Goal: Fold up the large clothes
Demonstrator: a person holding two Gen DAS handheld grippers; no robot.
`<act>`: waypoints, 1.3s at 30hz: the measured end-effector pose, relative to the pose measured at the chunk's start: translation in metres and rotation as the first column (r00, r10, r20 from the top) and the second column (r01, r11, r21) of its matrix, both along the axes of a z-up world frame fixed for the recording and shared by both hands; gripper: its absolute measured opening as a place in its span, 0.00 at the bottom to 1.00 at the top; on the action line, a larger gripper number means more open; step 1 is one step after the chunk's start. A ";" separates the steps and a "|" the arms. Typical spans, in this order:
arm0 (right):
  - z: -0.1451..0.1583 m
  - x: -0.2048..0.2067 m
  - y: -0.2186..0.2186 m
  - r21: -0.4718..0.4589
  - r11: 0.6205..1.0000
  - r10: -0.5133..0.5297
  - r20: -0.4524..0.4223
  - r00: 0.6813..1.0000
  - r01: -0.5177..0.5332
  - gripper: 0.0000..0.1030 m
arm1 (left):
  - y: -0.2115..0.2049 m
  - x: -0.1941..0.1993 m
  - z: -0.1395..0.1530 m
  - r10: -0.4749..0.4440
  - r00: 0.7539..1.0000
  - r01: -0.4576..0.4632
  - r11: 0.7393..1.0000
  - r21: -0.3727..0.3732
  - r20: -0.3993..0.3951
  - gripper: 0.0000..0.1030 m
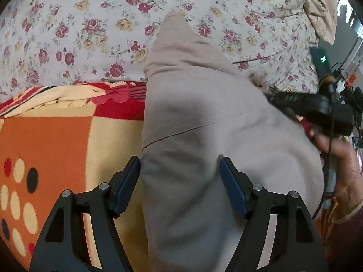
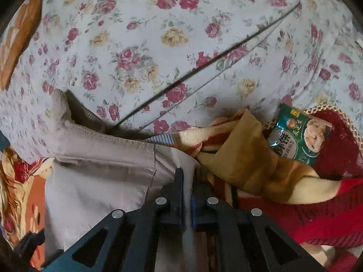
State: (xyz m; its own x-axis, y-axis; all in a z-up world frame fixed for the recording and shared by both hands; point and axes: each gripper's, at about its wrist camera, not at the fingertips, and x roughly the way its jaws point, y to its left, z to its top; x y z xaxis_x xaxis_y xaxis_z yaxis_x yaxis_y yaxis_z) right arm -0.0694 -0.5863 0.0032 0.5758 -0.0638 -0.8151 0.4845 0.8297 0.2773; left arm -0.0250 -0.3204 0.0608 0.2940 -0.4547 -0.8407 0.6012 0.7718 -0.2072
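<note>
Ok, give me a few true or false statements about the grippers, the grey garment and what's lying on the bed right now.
1. The right gripper is closed on the grey garment. True.
2. The left gripper is clamped shut. False: its jaws stand wide apart, with the garment lying between them.
3. A green snack packet lies on the red knit fabric. True.
4. The bedsheet is plain blue. False: it is pale with a rose print.
5. The garment lies wholly on the sheet. False: part of it lies over an orange patterned blanket.

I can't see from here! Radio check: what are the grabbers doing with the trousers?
Right gripper shut on beige trousers. Left gripper open, straddling them. Green snack packet beside, clear of them.
</note>
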 end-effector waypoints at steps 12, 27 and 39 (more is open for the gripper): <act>0.070 0.001 0.083 -0.082 0.967 0.251 0.129 0.959 -0.242 0.38 | -0.004 -0.010 0.003 -0.003 0.998 0.002 1.000 0.012 0.058 0.70; 0.025 0.005 0.018 -0.018 1.000 0.018 -0.036 0.999 -0.019 0.45 | -0.003 -0.009 -0.009 -0.022 0.998 0.023 1.000 -0.011 0.063 0.73; 0.016 -0.131 0.052 0.009 0.991 0.136 -0.069 0.988 -0.136 0.59 | 0.031 -0.018 -0.005 -0.003 0.997 -0.002 0.998 -0.070 -0.072 0.76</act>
